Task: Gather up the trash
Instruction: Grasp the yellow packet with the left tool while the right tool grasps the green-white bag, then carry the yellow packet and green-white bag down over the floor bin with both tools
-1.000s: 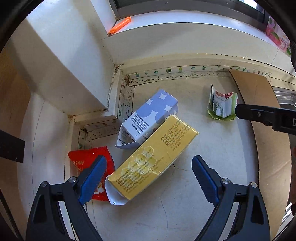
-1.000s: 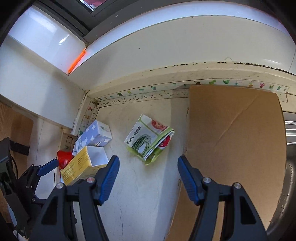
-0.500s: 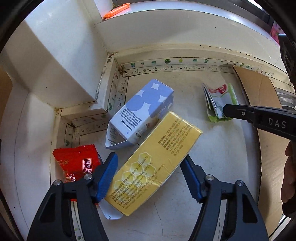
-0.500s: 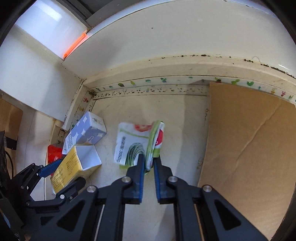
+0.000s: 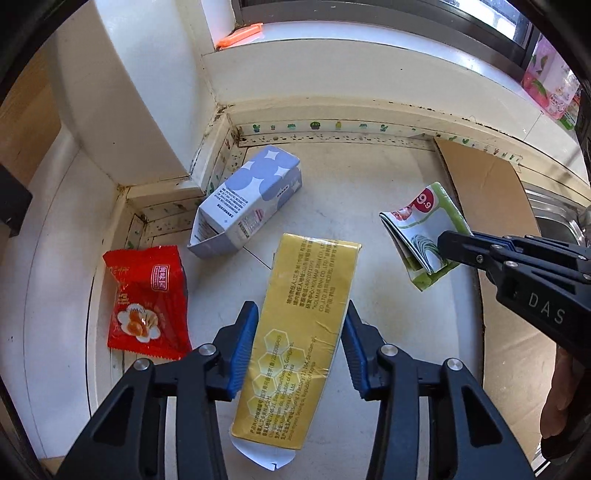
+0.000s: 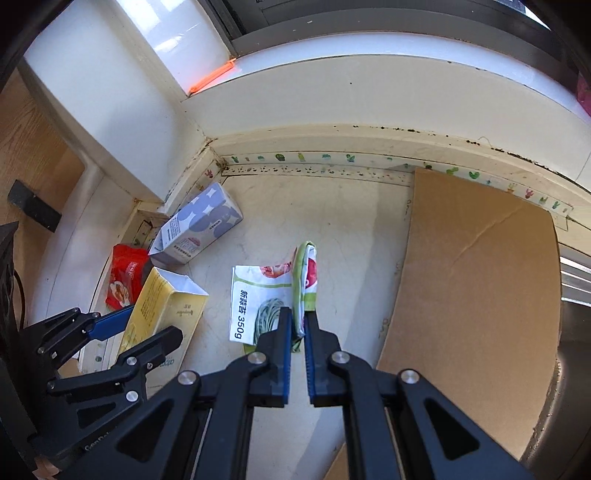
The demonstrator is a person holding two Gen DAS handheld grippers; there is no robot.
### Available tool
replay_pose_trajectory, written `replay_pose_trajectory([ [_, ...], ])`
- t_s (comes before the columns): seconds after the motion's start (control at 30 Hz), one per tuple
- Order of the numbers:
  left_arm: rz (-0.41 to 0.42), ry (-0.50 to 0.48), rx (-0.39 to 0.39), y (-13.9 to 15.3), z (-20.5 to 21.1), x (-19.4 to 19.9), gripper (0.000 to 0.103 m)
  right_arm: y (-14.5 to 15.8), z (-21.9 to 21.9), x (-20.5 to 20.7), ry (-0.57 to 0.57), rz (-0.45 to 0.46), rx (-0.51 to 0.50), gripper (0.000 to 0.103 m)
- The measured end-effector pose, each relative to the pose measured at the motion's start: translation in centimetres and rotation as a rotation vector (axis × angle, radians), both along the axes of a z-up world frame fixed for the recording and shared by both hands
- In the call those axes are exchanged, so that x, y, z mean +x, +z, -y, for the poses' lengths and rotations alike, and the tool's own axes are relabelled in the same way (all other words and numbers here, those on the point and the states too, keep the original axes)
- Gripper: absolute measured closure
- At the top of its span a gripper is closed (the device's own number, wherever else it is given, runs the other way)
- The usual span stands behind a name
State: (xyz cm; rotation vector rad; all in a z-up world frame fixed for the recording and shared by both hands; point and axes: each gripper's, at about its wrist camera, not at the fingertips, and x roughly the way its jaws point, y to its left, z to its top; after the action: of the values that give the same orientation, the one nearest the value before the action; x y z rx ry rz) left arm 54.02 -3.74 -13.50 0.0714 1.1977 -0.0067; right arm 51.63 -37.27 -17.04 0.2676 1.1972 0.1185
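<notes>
A yellow carton (image 5: 306, 306) lies on the pale counter (image 5: 369, 184) between my left gripper's (image 5: 300, 314) blue pads. The jaws are closing and both pads touch its long sides. In the right wrist view that carton (image 6: 166, 306) shows its open end, with the left gripper (image 6: 155, 325) around it. My right gripper (image 6: 297, 317) is shut on the folded edge of a green-and-white vegetable bag (image 6: 258, 295). The left wrist view shows the same bag (image 5: 421, 229) pinched at the right gripper's tip (image 5: 443, 240). A blue-and-white milk carton (image 5: 251, 203) and a red snack packet (image 5: 147, 295) lie to the left.
A brown cardboard sheet (image 6: 472, 277) covers the counter on the right, next to a steel sink (image 6: 576, 280). White walls and a ledge close the back and left. An orange object (image 5: 240, 35) and a pink package (image 5: 550, 81) sit on the window sill. A hand (image 5: 561, 391) shows at the right edge.
The left jaws closed in from wide open onto the yellow carton, which turned in line with the fingers. The right jaws shut on the green bag and raised its folded edge.
</notes>
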Motion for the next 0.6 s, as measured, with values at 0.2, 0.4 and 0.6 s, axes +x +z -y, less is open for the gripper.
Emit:
replay_pose_trajectory([
  [0.2,0.040,0.005,-0.043,2.5,1.0,-4.4,0.061,2.4,-1.1,-3.7,0.015,0.043,-0.036,0.097],
  [0.4,0.062,-0.014,-0.038,4.7,2.0,-8.8,0.061,4.7,-2.7,-8.2,0.033,0.079,-0.092,0.097],
  [0.6,0.090,-0.018,-0.048,7.0,2.2,-13.9,0.061,6.6,-5.1,-12.9,0.026,0.097,-0.134,0.097],
])
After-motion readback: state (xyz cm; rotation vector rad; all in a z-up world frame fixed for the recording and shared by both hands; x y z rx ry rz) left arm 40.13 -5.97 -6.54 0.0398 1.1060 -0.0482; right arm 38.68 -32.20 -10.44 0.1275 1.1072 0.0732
